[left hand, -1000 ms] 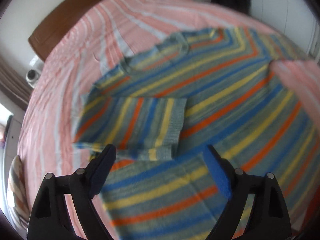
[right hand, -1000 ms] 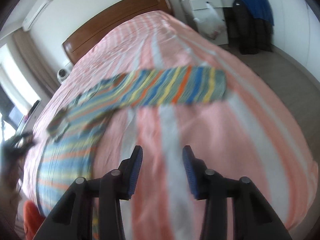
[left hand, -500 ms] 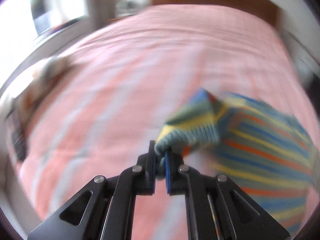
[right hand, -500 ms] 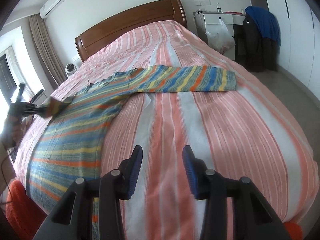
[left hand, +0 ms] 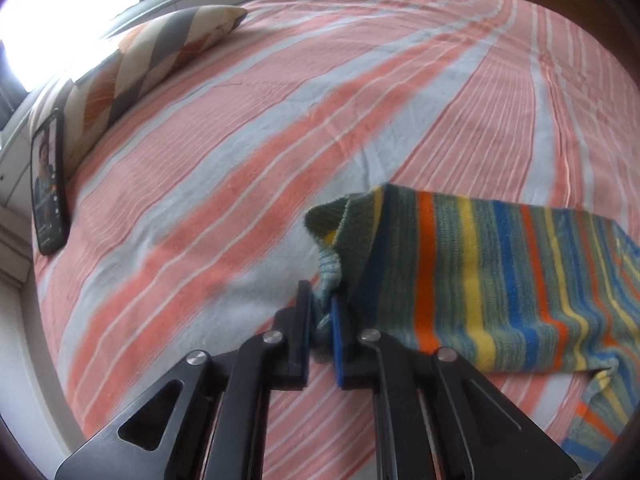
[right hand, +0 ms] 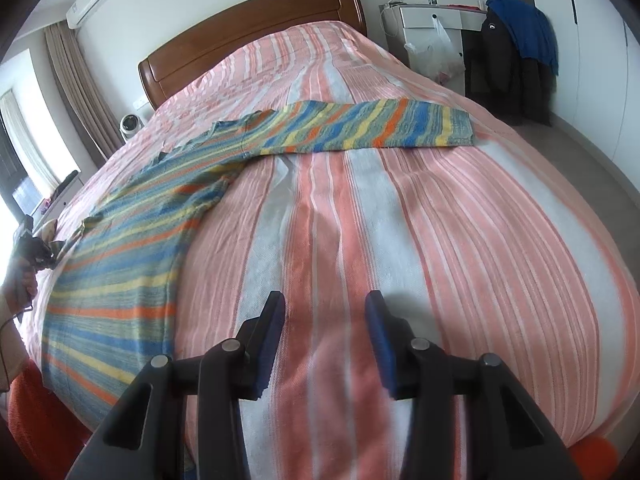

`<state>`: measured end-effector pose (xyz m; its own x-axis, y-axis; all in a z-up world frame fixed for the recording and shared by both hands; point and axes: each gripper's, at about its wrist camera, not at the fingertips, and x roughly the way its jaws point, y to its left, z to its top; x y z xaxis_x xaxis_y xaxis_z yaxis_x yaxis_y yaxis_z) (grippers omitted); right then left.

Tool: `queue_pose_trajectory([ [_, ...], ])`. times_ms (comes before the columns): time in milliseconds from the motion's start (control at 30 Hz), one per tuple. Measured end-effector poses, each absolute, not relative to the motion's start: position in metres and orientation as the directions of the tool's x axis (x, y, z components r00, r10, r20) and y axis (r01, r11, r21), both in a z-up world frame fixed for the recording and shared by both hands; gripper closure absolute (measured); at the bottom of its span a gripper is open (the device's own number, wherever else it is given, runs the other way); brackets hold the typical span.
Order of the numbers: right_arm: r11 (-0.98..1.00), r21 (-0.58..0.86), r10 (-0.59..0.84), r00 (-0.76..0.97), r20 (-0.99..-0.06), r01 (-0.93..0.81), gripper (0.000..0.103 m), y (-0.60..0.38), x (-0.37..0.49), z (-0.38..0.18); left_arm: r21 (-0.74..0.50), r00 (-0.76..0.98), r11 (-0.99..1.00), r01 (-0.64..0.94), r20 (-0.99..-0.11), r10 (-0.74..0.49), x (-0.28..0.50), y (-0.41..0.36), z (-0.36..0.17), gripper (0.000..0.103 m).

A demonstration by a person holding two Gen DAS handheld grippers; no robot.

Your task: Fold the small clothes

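A striped knit sweater (right hand: 132, 264) in grey, blue, yellow and orange lies flat on the pink-striped bed (right hand: 460, 220). Its right sleeve (right hand: 372, 128) stretches out across the bed. My left gripper (left hand: 320, 312) is shut on the cuff of the left sleeve (left hand: 480, 280) and holds it stretched out to the side just above the bedspread (left hand: 240, 140). My right gripper (right hand: 324, 332) is open and empty over bare bedspread near the foot of the bed, to the right of the sweater's body. The left gripper also shows at the far left of the right wrist view (right hand: 36, 246).
A patterned pillow (left hand: 160, 52) and a phone (left hand: 48, 188) lie at the bed's left edge. A wooden headboard (right hand: 248, 36) stands at the far end. A white desk (right hand: 436, 16) and hanging dark and blue jackets (right hand: 516, 56) stand right of the bed.
My left gripper closed on the folded-in left sleeve's cuff and pulled it outward, unfolding the sleeve to the side. The right gripper stayed open, shifting only slightly.
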<state>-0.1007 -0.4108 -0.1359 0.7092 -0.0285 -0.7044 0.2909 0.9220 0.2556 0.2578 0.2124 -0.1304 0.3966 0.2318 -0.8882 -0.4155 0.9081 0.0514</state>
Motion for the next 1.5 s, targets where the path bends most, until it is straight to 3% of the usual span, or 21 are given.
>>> queue_pose_trajectory([
  [100, 0.92, 0.266, -0.013, 0.703, -0.711, 0.286, 0.059, -0.413, -0.101, -0.133, -0.003, 0.427, 0.925, -0.379, -0.888, 0.172, 0.231, 0.221, -0.111, 0.067],
  [133, 0.916, 0.285, 0.008, 0.697, -0.717, 0.283, 0.055, -0.415, -0.103, -0.128, -0.029, 0.445, 0.946, -0.323, -0.887, 0.125, 0.212, 0.22, -0.104, 0.064],
  [267, 0.904, 0.394, 0.187, 0.673, -0.716, 0.168, 0.041, -0.41, -0.121, -0.107, -0.13, 0.428, 0.991, -0.025, -0.897, -0.107, 0.118, 0.187, -0.09, 0.032],
  [400, 0.858, 0.512, 0.425, 0.514, -0.745, 0.033, 0.041, -0.378, -0.133, -0.113, -0.187, 0.306, 0.964, 0.19, -0.922, -0.239, 0.032, 0.136, -0.114, 0.029],
  [533, 0.867, 0.498, 0.443, 0.43, -0.787, 0.019, 0.042, -0.353, -0.128, -0.136, -0.094, 0.28, 0.954, 0.286, -0.943, -0.177, 0.006, 0.094, -0.143, 0.03],
  [567, 0.872, 0.489, 0.439, 0.425, -0.792, 0.009, 0.042, -0.347, -0.124, -0.141, -0.081, 0.281, 0.955, 0.286, -0.946, -0.165, 0.006, 0.088, -0.147, 0.033],
  [667, 0.882, 0.468, 0.449, 0.394, -0.802, -0.054, 0.066, -0.327, -0.111, -0.147, -0.106, 0.282, 0.955, 0.278, -0.941, -0.186, 0.009, 0.08, -0.15, 0.1],
  [700, 0.886, 0.457, 0.45, 0.377, -0.81, -0.077, 0.093, -0.321, -0.108, -0.147, -0.12, 0.275, 0.954, 0.274, -0.941, -0.197, 0.008, 0.08, -0.148, 0.101],
  [733, 0.902, 0.421, 0.425, 0.366, -0.828, -0.095, 0.098, -0.313, -0.107, -0.146, -0.121, 0.279, 0.954, 0.275, -0.939, -0.2, 0.004, 0.08, -0.145, 0.101],
  [967, 0.925, 0.374, 0.371, 0.378, -0.848, -0.069, 0.099, -0.331, -0.14, -0.101, -0.177, 0.208, 0.941, 0.289, -0.948, -0.242, -0.028, 0.094, -0.148, 0.102],
  [1133, 0.938, 0.345, 0.323, 0.334, -0.886, 0.01, 0.099, -0.326, -0.122, -0.148, -0.161, 0.162, 0.957, 0.24, -0.966, -0.203, -0.003, 0.08, -0.175, 0.1],
  [1233, 0.937, 0.348, 0.317, 0.326, -0.891, 0.041, 0.099, -0.323, -0.118, -0.162, -0.122, 0.178, 0.96, 0.25, -0.969, -0.17, -0.002, 0.073, -0.173, 0.089],
  [1267, 0.937, 0.346, 0.314, 0.328, -0.891, 0.042, 0.098, -0.322, -0.12, -0.16, -0.104, 0.192, 0.962, 0.252, -0.969, -0.155, -0.003, 0.07, -0.17, 0.079],
  [1300, 0.938, 0.344, 0.313, 0.327, -0.892, 0.041, 0.09, -0.323, -0.122, -0.158, -0.081, 0.218, 0.965, 0.249, -0.966, -0.137, -0.006, 0.07, -0.164, 0.067],
  [1400, 0.953, 0.299, 0.272, 0.312, -0.911, 0.043, 0.064, -0.331, -0.138, -0.149, -0.039, 0.294, 0.973, 0.225, -0.95, -0.106, -0.016, 0.08, -0.143, 0.058],
  [1433, 0.961, 0.271, 0.243, 0.323, -0.915, 0.045, 0.06, -0.334, -0.144, -0.143, -0.041, 0.321, 0.977, 0.21, -0.941, -0.108, -0.015, 0.085, -0.133, 0.057],
  [1500, 0.979, 0.193, 0.157, 0.379, -0.912, 0.06, 0.059, -0.346, -0.155, -0.124, -0.063, 0.379, 0.982, 0.179, -0.916, -0.128, -0.01, 0.092, -0.114, 0.042],
])
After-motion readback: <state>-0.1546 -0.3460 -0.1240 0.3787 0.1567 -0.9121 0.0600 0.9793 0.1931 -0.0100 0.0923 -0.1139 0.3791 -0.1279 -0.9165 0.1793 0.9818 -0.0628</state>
